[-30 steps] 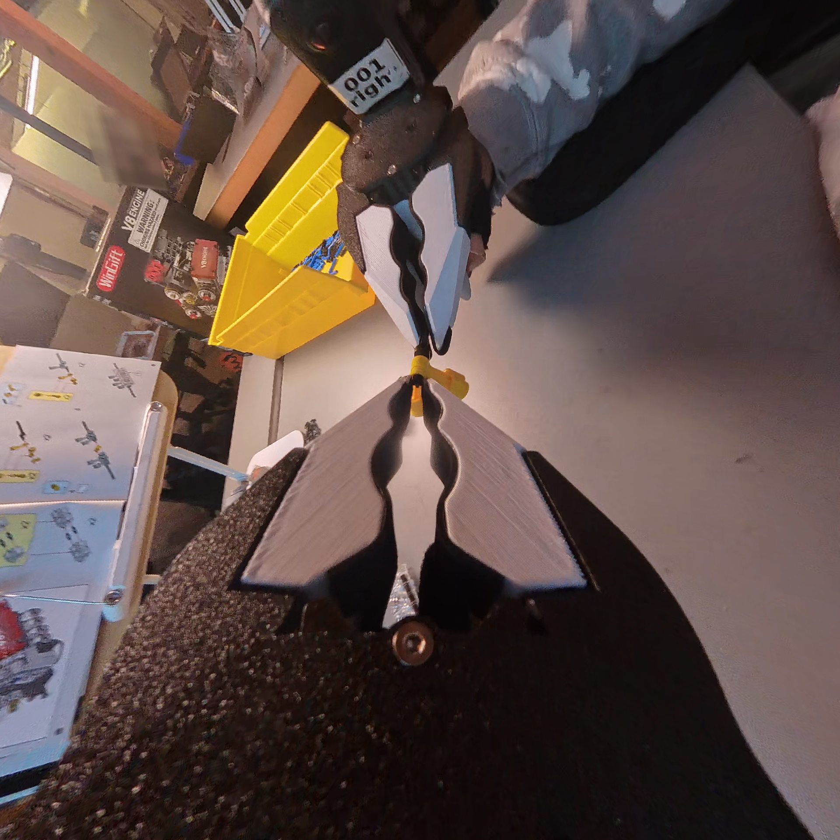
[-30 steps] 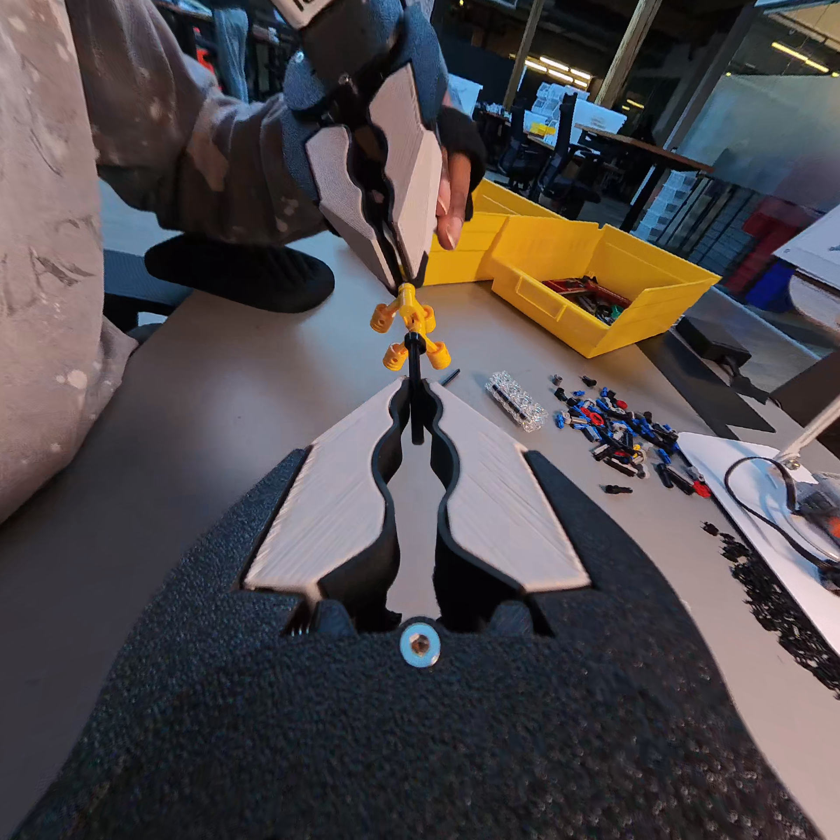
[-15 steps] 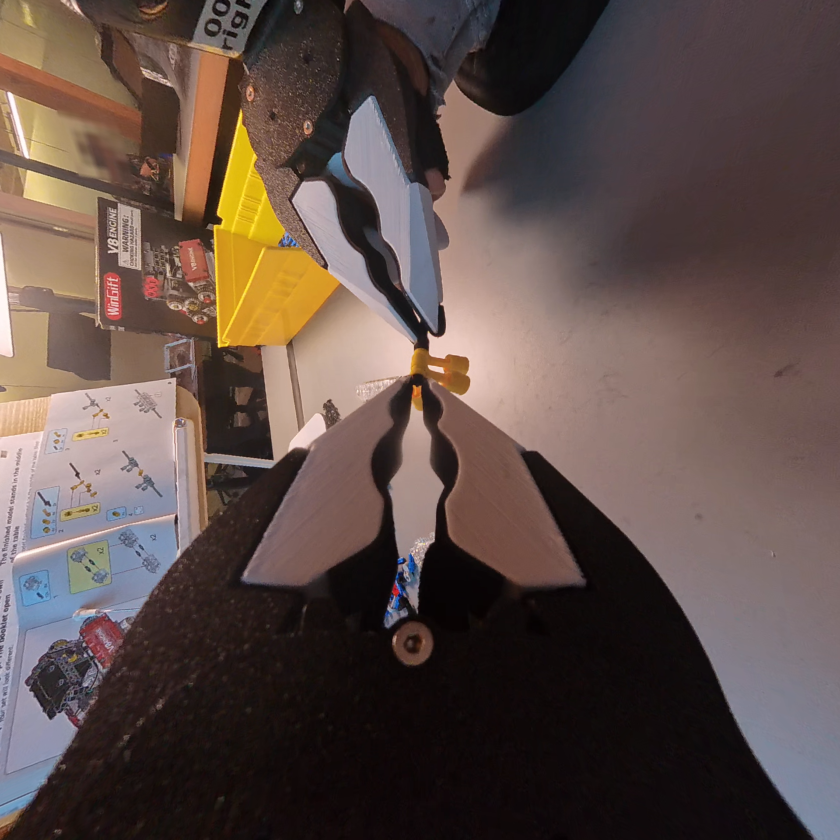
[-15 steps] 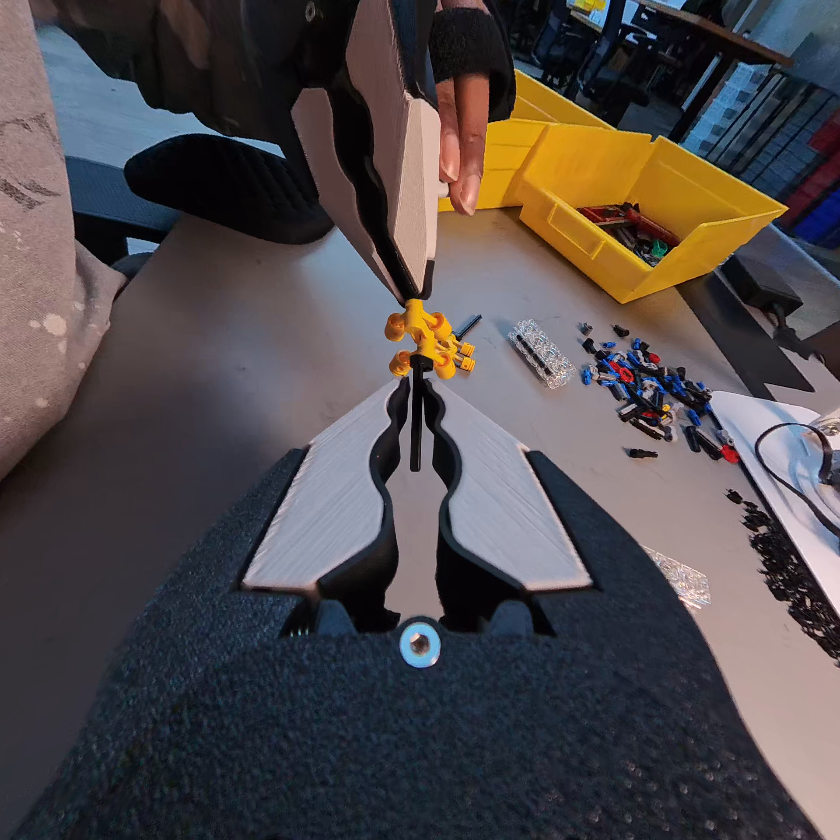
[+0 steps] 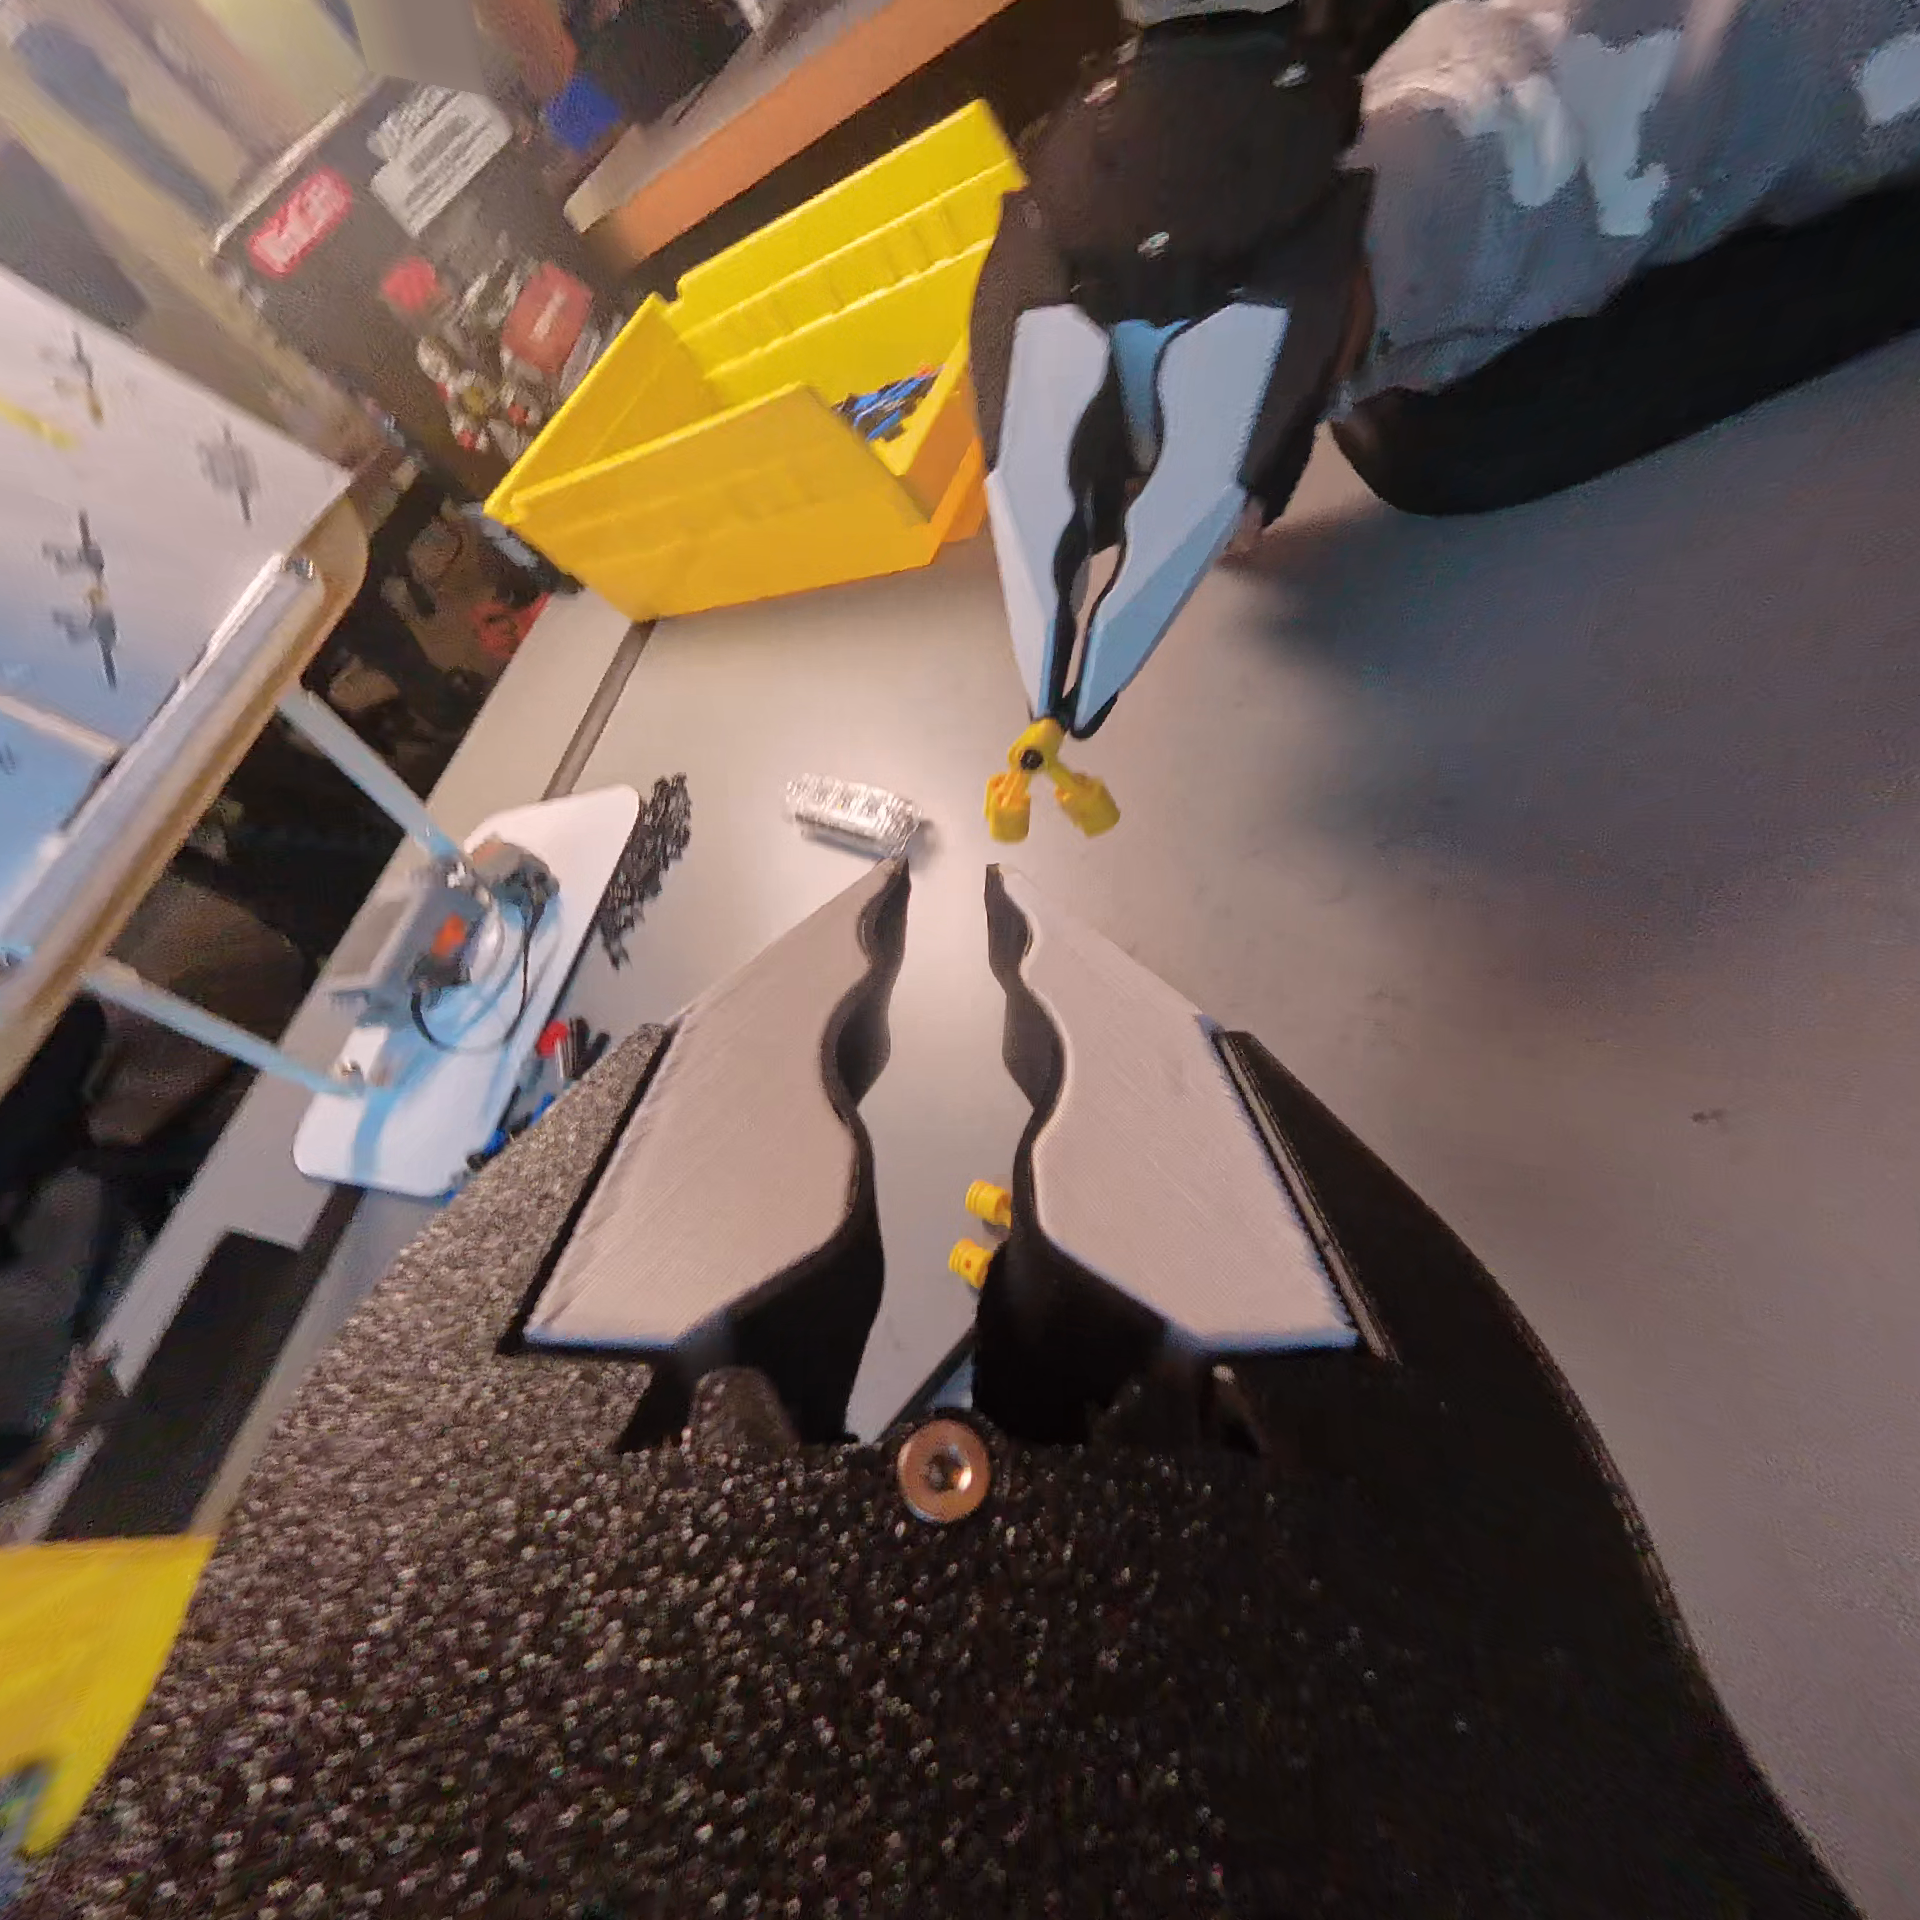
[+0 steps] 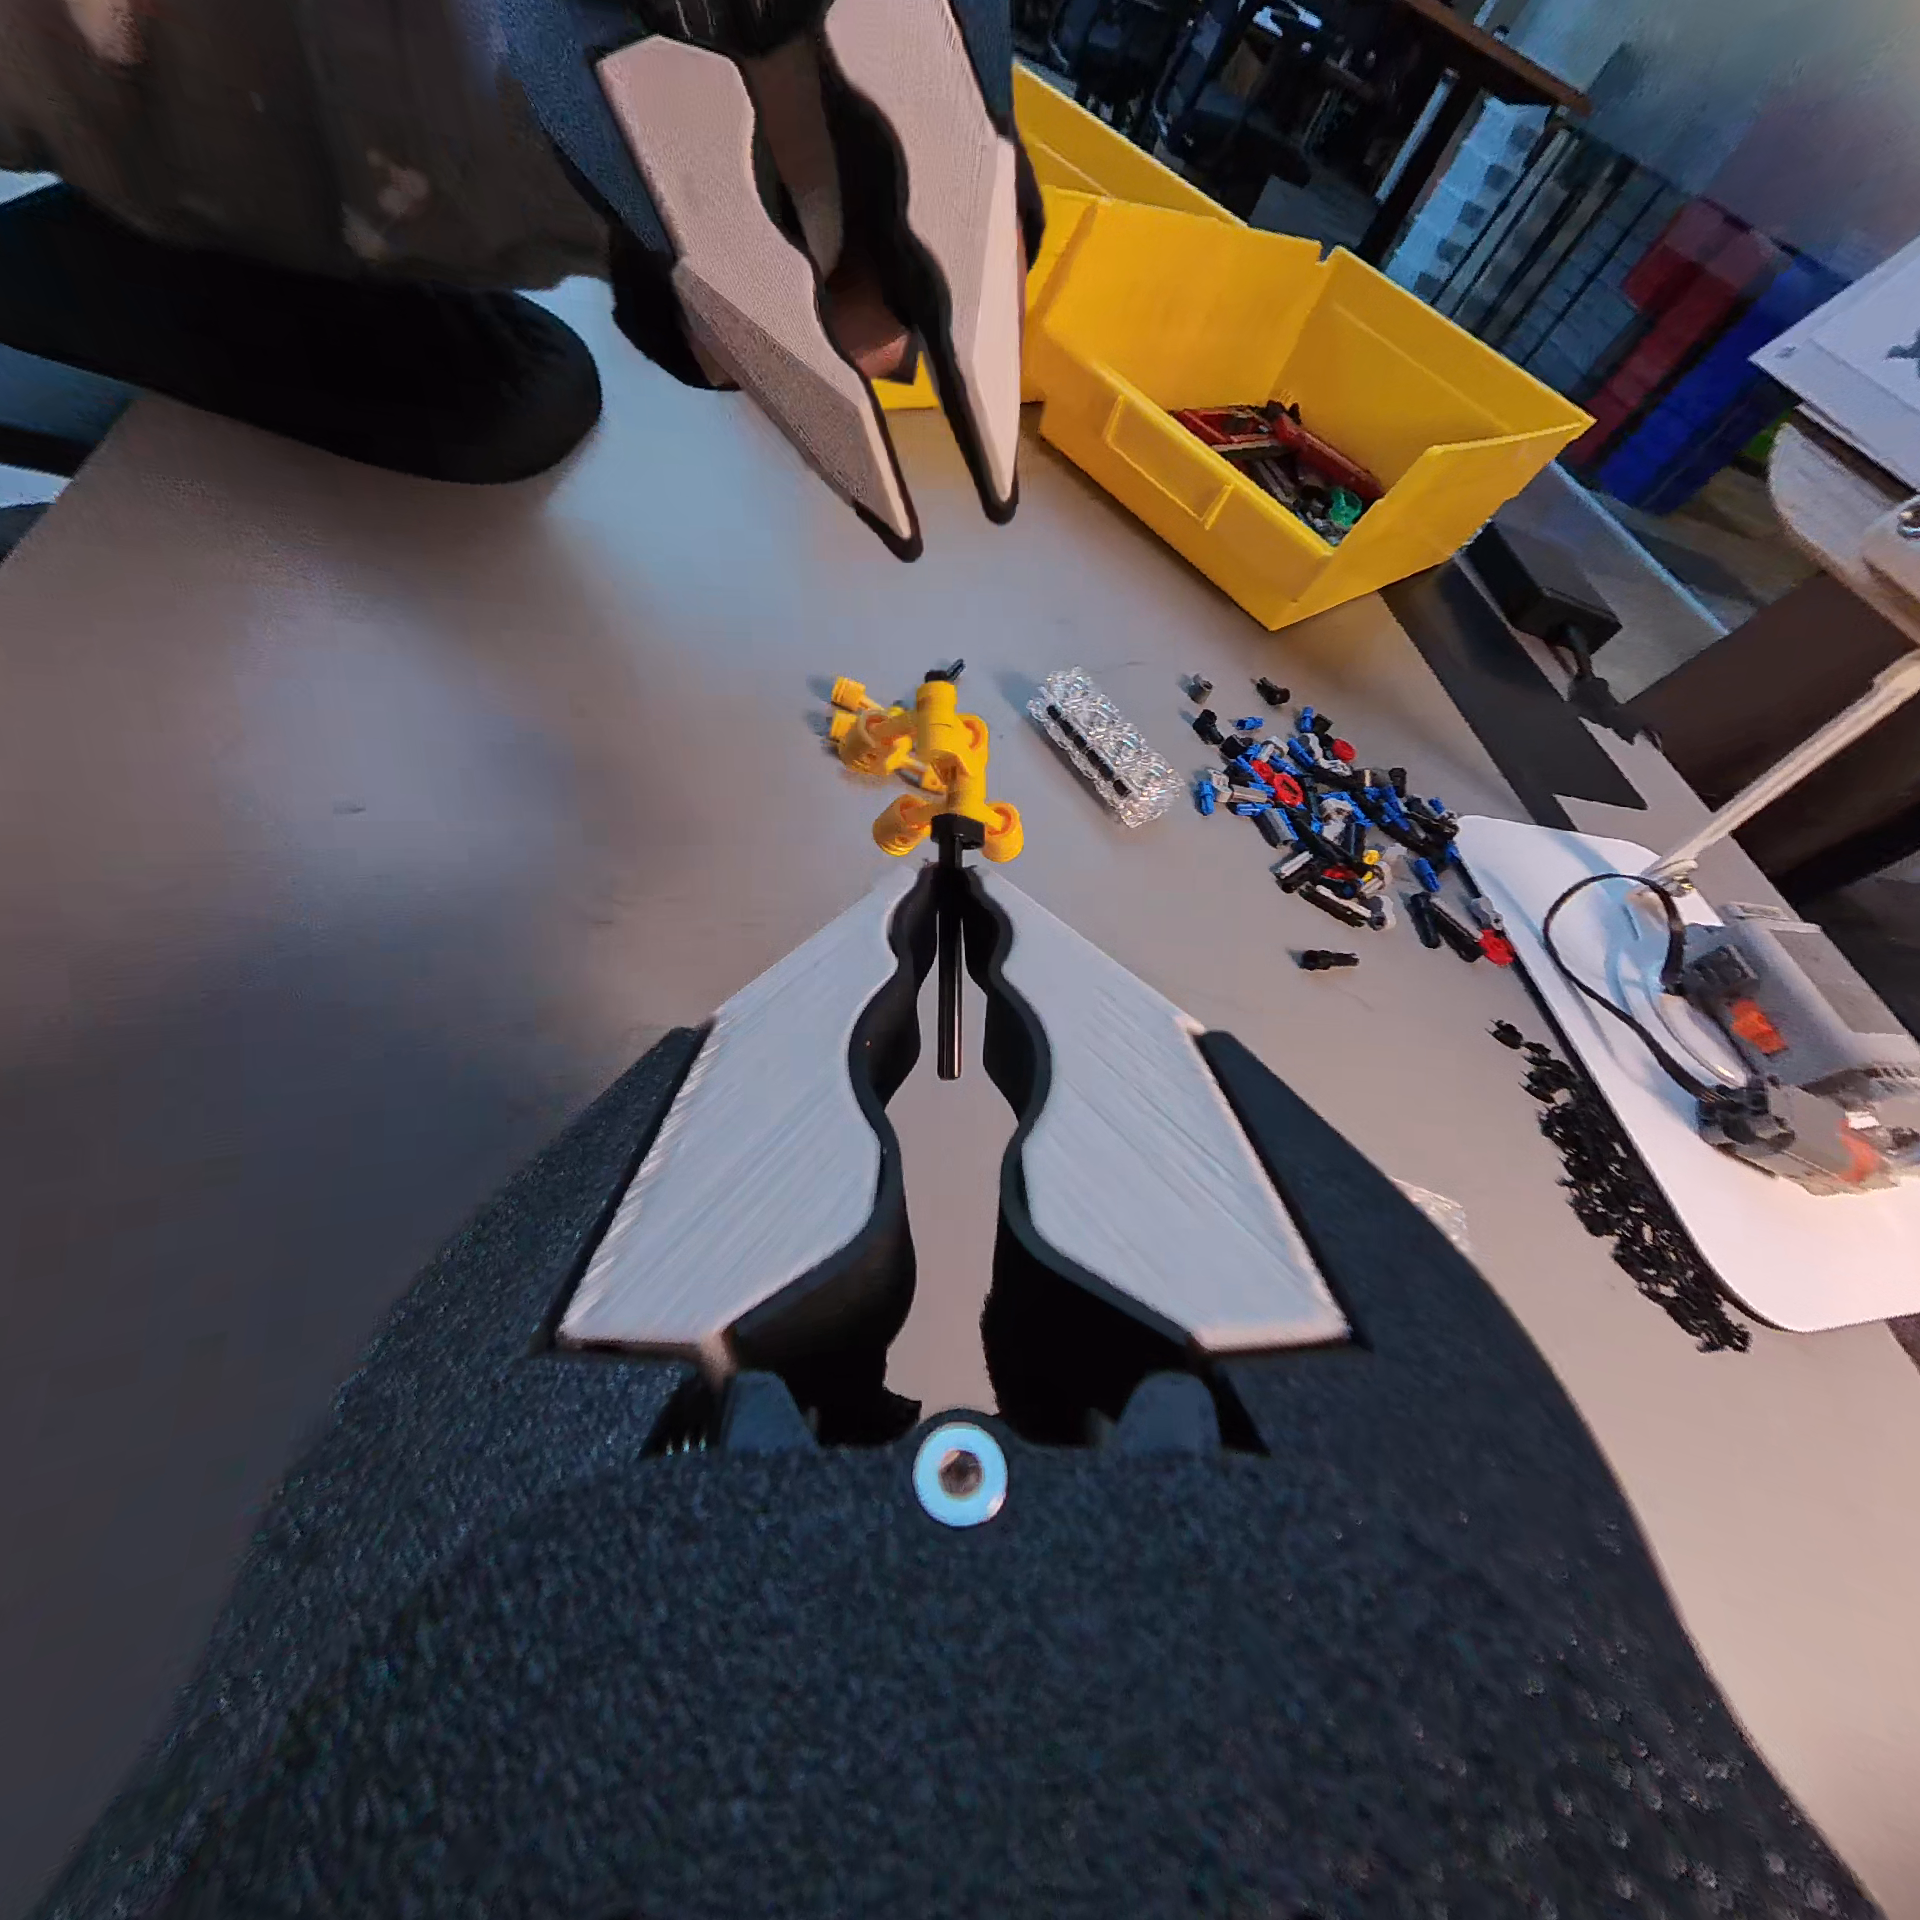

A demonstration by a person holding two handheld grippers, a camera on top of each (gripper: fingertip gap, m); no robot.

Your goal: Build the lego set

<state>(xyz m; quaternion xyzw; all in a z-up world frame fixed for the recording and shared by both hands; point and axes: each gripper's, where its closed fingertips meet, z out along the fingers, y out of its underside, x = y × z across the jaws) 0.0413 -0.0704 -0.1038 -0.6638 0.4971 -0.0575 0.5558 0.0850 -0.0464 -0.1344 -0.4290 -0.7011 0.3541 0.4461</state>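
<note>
Lego parts lie spread over a grey table (image 6: 436,727), the widest thing in view, where a person in a pale mottled sleeve (image 5: 1621,135) works with two handheld grippers. At the table's far edge stand yellow bins (image 6: 1288,343), one holding dark red and grey pieces. A white base plate (image 6: 1621,1174) on the right of the right wrist view carries a grey motor unit (image 6: 1787,1039) with a black cable, and black bits are strewn along its near edge. An open instruction booklet (image 5: 114,499) sits propped on a stand.

The left gripper (image 6: 951,530) hangs above the table with its fingers spread and nothing between them. The right gripper (image 6: 948,883) is pressed together on a thin black axle (image 6: 948,987), whose far end carries a yellow piston assembly (image 6: 951,790) held just off the table. Beyond it on the table lies a second cluster of yellow pieces (image 6: 868,732). To the right rests a small clear plastic bag (image 6: 1107,758), then a loose pile of blue, black, red and grey pins (image 6: 1330,821), with one black pin (image 6: 1328,959) apart from the pile.
</note>
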